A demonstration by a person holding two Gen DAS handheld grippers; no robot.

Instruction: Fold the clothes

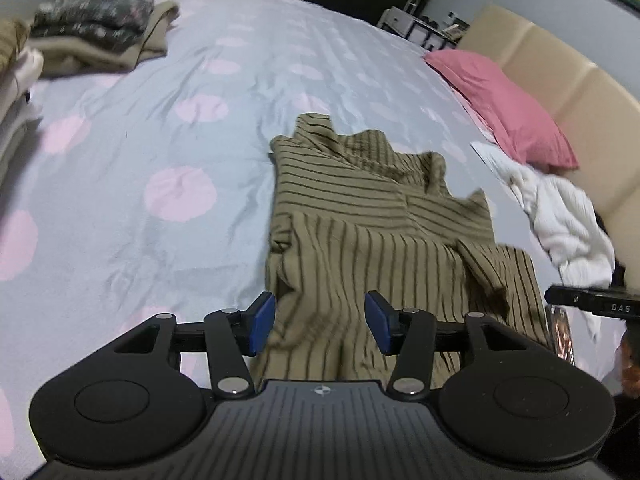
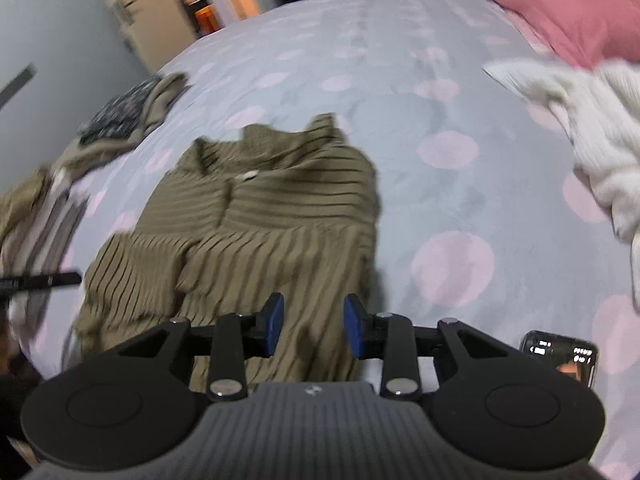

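I see olive-tan shirt with thin dark stripes lying crumpled on grey bedspread with pale pink dots, collar end far from me. My left gripper hovers over shirt's near hem, jaws spread, nothing between. My right gripper likewise spread above hem. Fluffy white garment lies well apart, near pink pillow.

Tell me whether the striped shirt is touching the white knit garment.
Apart. The right wrist view shows bare dotted bedcover between the striped shirt and the white knit garment.
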